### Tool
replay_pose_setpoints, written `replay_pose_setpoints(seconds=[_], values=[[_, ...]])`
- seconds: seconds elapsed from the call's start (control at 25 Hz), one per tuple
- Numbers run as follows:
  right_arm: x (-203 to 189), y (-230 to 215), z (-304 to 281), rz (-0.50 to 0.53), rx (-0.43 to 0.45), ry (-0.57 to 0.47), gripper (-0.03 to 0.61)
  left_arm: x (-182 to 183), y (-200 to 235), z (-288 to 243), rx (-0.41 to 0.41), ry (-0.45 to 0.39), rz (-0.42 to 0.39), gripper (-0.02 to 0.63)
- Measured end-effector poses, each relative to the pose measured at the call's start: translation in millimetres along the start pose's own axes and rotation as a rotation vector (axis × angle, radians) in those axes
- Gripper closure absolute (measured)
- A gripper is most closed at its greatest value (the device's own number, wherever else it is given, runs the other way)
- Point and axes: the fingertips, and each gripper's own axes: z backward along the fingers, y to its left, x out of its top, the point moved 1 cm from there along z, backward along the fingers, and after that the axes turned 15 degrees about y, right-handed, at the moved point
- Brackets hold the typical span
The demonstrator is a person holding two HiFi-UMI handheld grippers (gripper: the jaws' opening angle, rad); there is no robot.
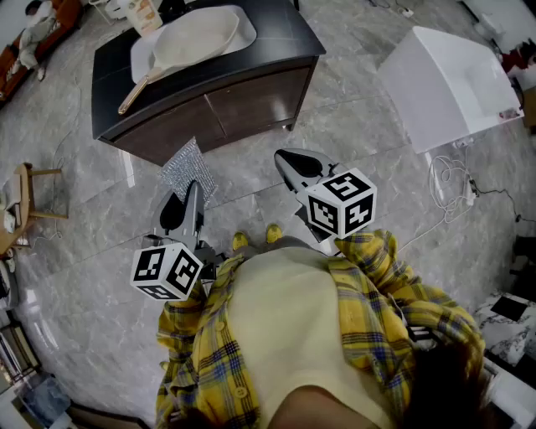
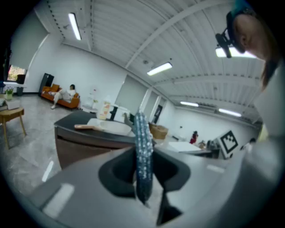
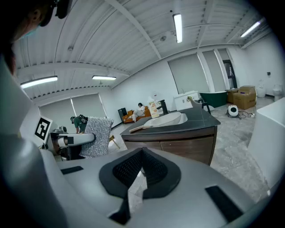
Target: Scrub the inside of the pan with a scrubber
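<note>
A cream pan (image 1: 197, 38) with a wooden handle (image 1: 134, 94) lies in a white basin on the dark cabinet (image 1: 276, 42), a step ahead of me. My left gripper (image 1: 191, 191) is shut on a silver mesh scrubber (image 1: 188, 167), held at waist height over the floor. In the left gripper view the scrubber (image 2: 143, 147) stands edge-on between the jaws, with the pan (image 2: 111, 127) beyond it. My right gripper (image 1: 297, 163) is shut with nothing in it. The right gripper view shows the pan (image 3: 167, 119) ahead and the scrubber (image 3: 97, 136) at the left.
A white box-shaped unit (image 1: 448, 84) stands on the floor at the right, with cables (image 1: 452, 180) beside it. A wooden stool (image 1: 25, 201) is at the left. A carton (image 1: 144, 15) stands on the cabinet behind the pan. A person sits on an orange couch (image 1: 33, 33).
</note>
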Motion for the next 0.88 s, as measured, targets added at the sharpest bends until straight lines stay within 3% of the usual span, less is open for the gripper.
replay_pose_setpoints(seconds=[0.48,0.88], values=[[-6.3,-27.3,-5.6,-0.004,0.046,0.033,0.565,0.1,-15.1,-27.9,0.019,0.006,0.008,0.534],[9.9,-32.7,-37.0,0.007,0.063,0.062,0.565,25.4,15.9,-56.0,0.016,-0.005,0.011,0.534]])
